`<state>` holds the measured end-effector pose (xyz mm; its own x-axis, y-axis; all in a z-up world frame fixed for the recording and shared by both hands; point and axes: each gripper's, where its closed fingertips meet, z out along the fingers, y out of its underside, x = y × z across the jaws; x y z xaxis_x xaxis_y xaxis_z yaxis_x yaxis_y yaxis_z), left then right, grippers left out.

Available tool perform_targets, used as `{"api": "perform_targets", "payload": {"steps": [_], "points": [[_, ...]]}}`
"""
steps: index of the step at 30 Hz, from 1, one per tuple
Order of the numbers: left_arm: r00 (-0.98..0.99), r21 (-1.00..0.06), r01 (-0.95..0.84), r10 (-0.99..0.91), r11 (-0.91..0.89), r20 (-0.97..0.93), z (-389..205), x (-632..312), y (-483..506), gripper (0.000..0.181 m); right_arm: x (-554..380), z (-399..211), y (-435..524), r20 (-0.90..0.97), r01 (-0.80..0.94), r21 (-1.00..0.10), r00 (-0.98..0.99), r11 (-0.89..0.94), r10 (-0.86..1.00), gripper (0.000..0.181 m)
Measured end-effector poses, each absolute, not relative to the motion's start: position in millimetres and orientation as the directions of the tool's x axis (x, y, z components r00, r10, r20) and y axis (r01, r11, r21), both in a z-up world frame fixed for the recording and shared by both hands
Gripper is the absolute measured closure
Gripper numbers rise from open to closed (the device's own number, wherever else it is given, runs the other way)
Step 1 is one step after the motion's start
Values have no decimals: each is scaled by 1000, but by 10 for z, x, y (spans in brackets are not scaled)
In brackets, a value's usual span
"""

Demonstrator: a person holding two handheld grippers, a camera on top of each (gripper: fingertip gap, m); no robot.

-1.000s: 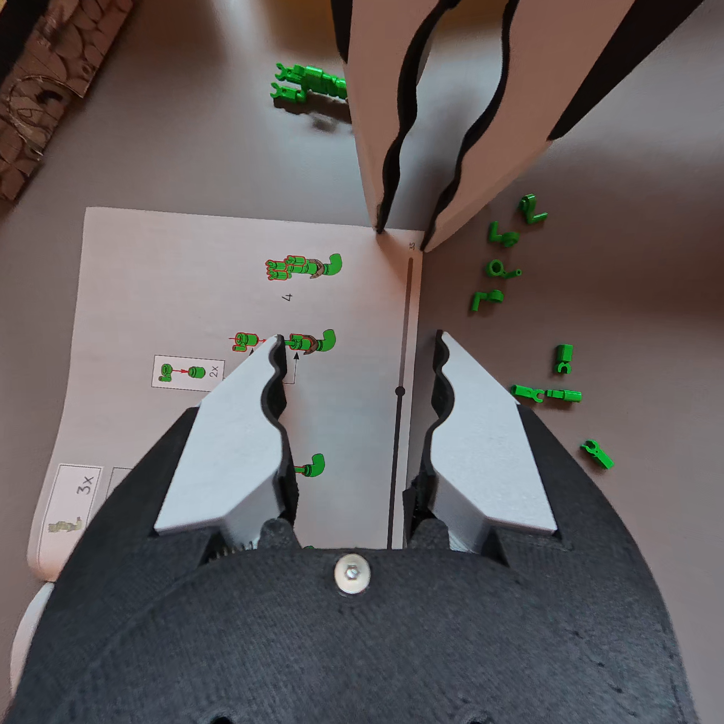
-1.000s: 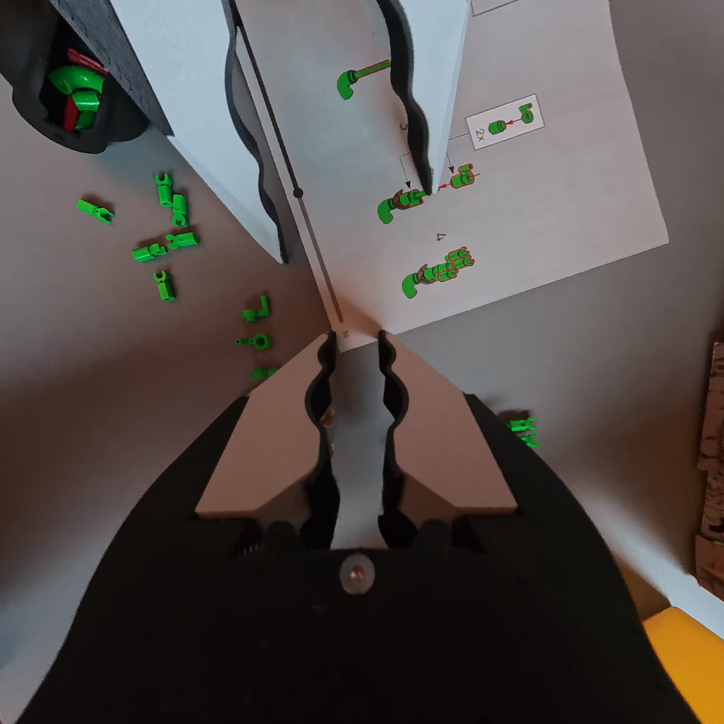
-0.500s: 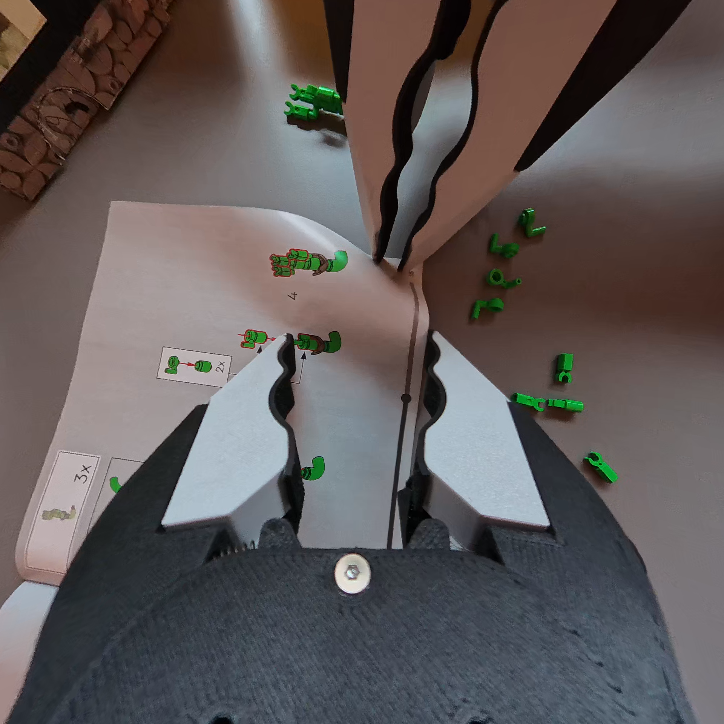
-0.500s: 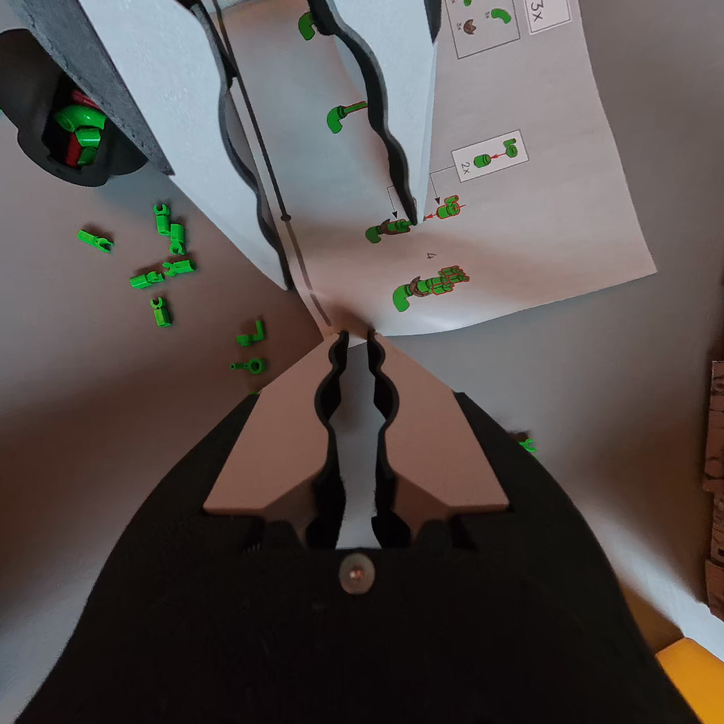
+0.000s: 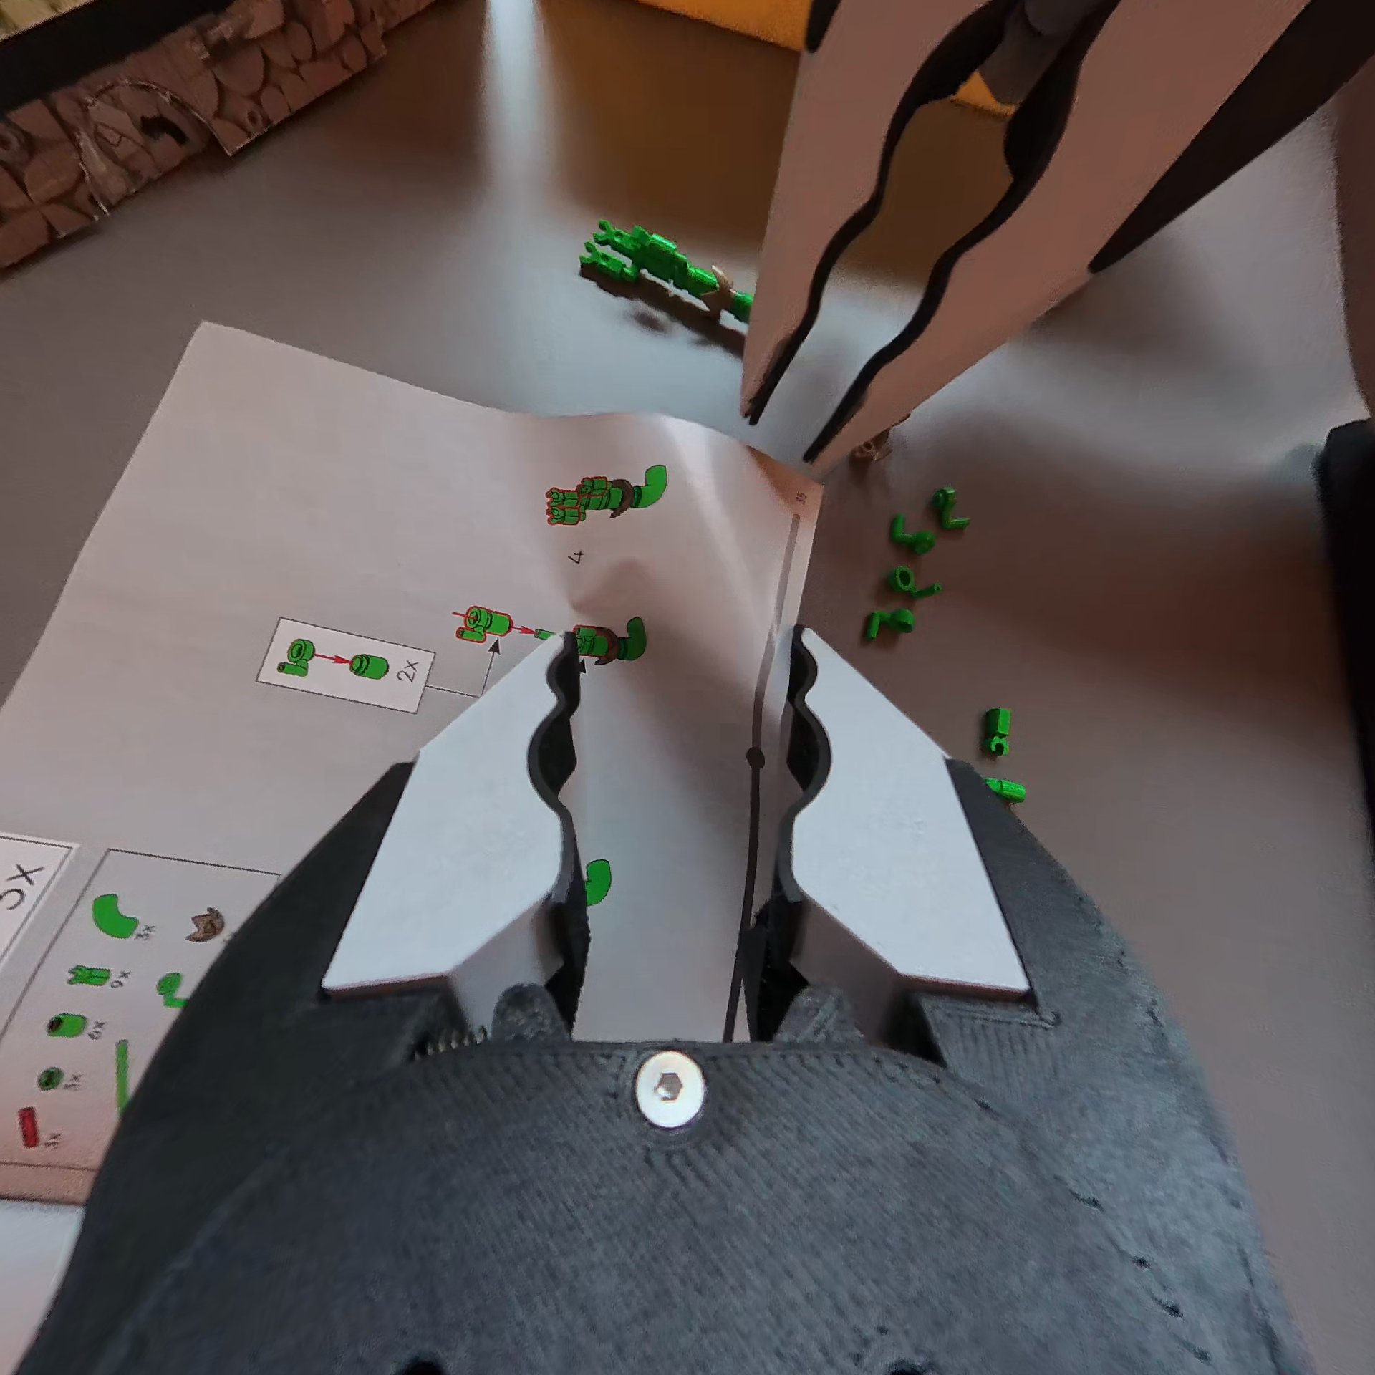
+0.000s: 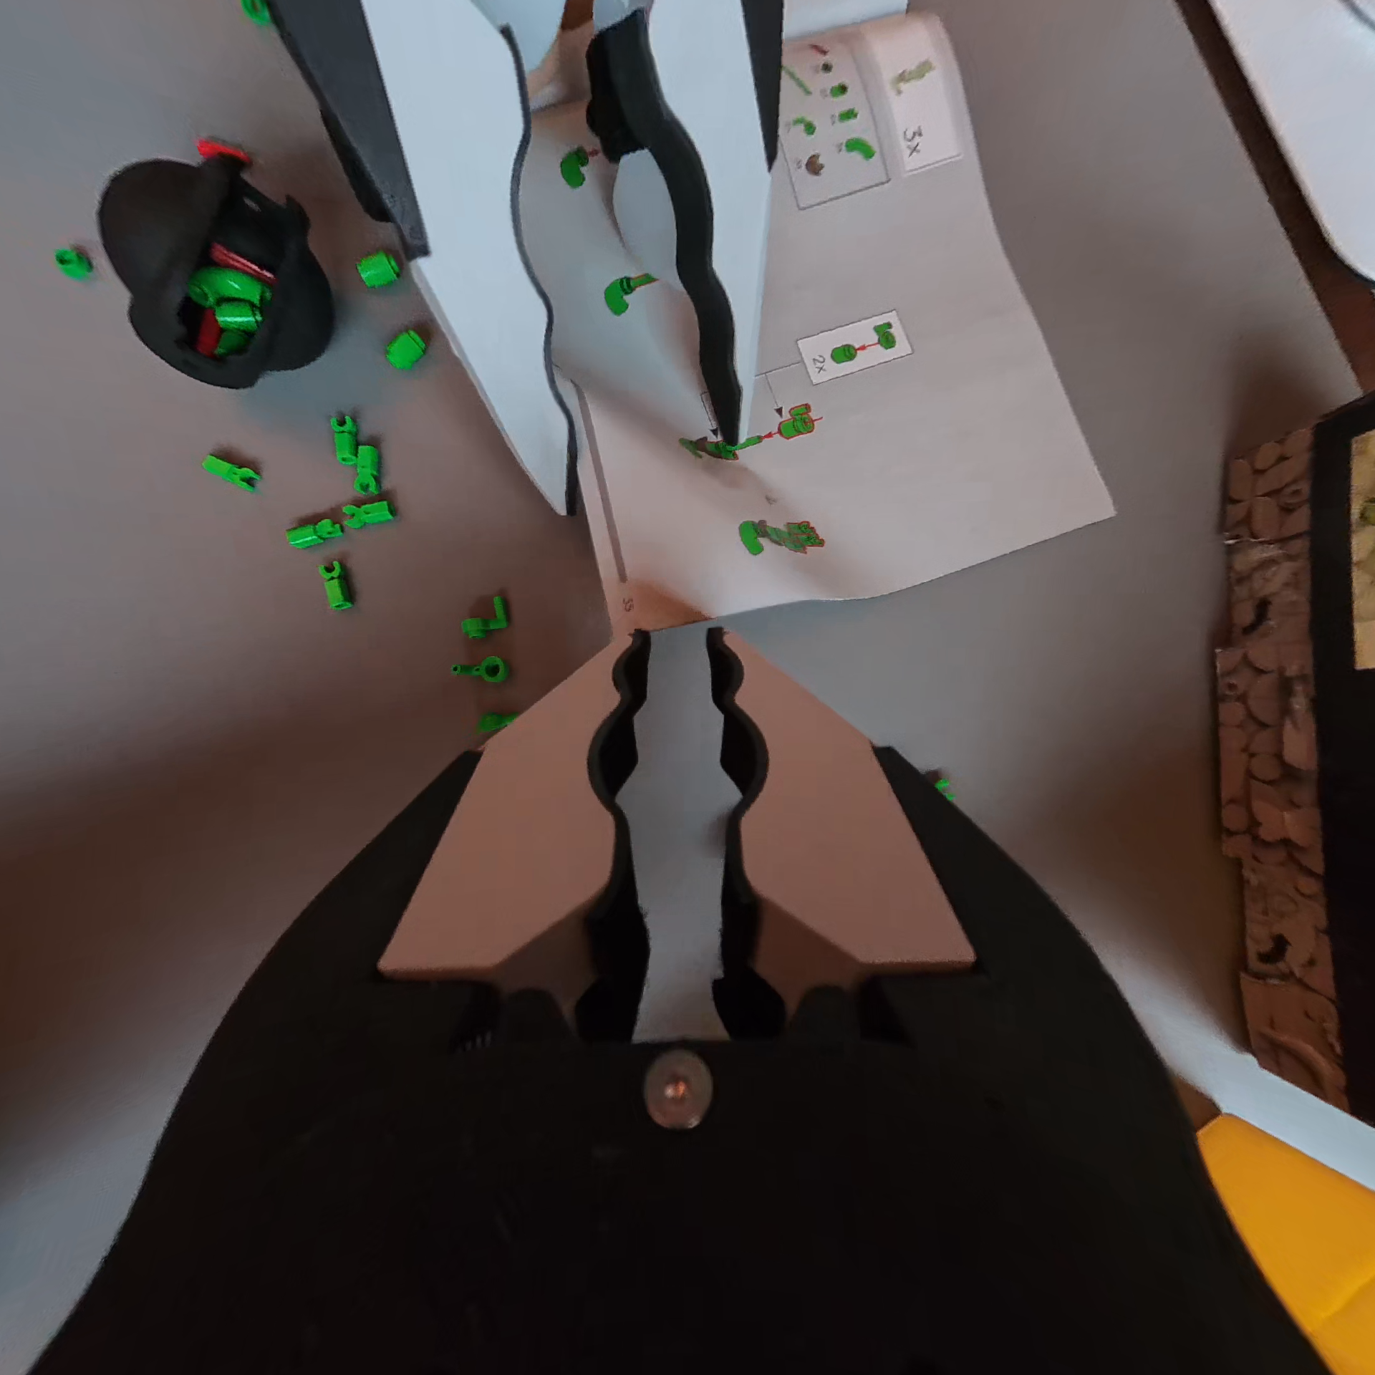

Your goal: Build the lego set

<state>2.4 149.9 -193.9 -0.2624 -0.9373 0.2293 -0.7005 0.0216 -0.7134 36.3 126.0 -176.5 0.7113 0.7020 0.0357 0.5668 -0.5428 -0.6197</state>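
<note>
Both grippers sit low over the paper instruction sheet (image 5: 312,521), and both are empty. Left gripper (image 5: 681,655) has its fingers spread wide, one tip pressing on the sheet and the other just off its edge. Right gripper (image 6: 675,636) has its fingers apart by a narrow gap, tips right at the sheet's corner, holding nothing.

What could go wrong: the sheet is already bumpy and lifted near the corner. A push from either tip could, I think, crease it more or slide it into the small green pieces (image 6: 350,513) lying just beside its edge, and scatter them. The right gripper is also close to the little brown piece (image 5: 870,449), which could get knocked away.

Counting: one sheet, two grippers. One built green arm (image 5: 662,260) lies on the gray table (image 5: 372,245), past the sheet. One black cup (image 6: 216,275) holds more green and red parts. Around it and below I count about eleven loose green pieces in the right wrist view, though a few are half hidden
</note>
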Motion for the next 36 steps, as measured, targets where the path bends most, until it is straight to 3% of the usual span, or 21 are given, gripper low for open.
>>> {"api": "perform_targets", "payload": {"steps": [7, 16, 22, 29, 32, 36], "points": [[-233, -723, -688, -924, -63, 302, -1912, 21, 1498, 127, 398, -1837, 1202, -57, 512, -586, 746, -628, 663, 161], [-259, -706, -697, -876, -123, 408, -1856, -29, 1412, 130, 250, -1793, 1405, 39, 552, -651, 710, -521, 703, 164], [-268, -702, -642, -768, -308, 581, -1544, 89, 1396, 132, 254, -1740, 1514, 111, 565, -676, 713, -473, 692, 165], [-128, -612, -630, -714, -478, 689, -1495, 238, 1620, 130, 214, -1670, 1604, 179, 585, -699, 701, -412, 691, 164], [-111, -552, -662, -662, -507, 741, -1505, 263, 1571, 124, 185, -1666, 1621, 201, 601, -695, 689, -394, 696, 164], [-146, -552, -672, -642, -494, 753, -1479, 268, 1511, 120, 160, -1640, 1635, 213, 605, -700, 683, -378, 698, 164]]}}
